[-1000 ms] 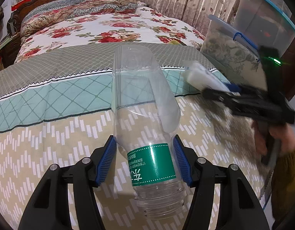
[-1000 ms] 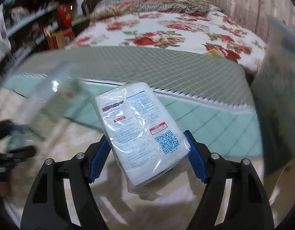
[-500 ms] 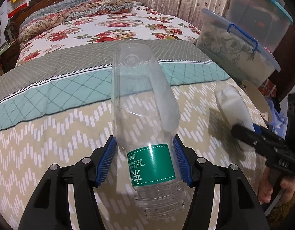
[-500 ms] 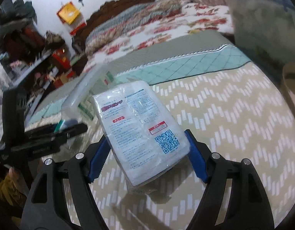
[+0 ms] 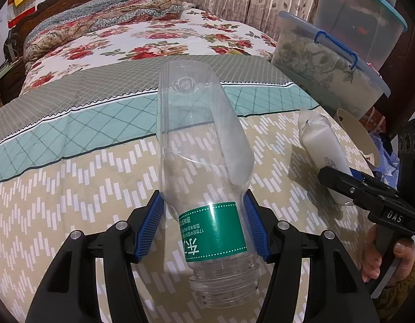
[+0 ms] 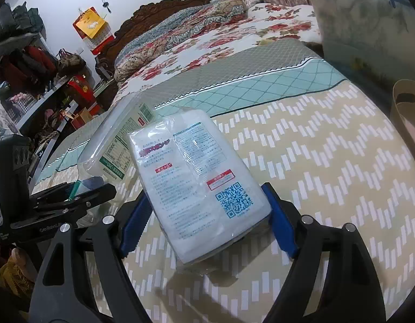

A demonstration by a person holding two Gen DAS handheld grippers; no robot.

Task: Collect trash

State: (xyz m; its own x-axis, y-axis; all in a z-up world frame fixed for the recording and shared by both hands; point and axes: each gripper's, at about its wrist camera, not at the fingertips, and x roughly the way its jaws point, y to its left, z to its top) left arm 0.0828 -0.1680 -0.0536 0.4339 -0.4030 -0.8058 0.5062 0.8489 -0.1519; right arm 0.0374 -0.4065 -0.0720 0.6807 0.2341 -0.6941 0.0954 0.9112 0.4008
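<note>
Left wrist view: a clear plastic bottle [image 5: 204, 167] is clamped between the blue pads [image 5: 150, 228] of the left gripper [image 5: 207, 228], gripped at the shoulder just above its green label [image 5: 213, 232]. The bottle is empty and uncapped, with the threaded neck pointing back toward the camera and the base pointing away, raised over the bedspread [image 5: 72, 188]. The walls are transparent, with a misted patch on the right side. To the right, a white plastic-wrapped pack [image 5: 322, 140] is seen between the fingers of the right gripper [image 5: 342, 177], held by a hand [image 5: 374, 258] at the frame edge, near the bed's right edge beside a paper cup [image 5: 358, 134] and a lidded storage bin [image 5: 323, 62]. In the right wrist view, the pack [image 6: 196, 185] lies between the blue pads [image 6: 280, 218] of the right gripper [image 6: 207, 223], tilted, its far end raised. Its jaws have just been opening, and they stand wide; whether the pads still press the pack cannot be told. The wrapper is clear film over white contents, printed with small text, red labels and a blue QR code [image 6: 234, 200]. The bottle [image 6: 113, 145] in the left gripper [image 6: 75, 196] is visible to the pack's left.
</note>
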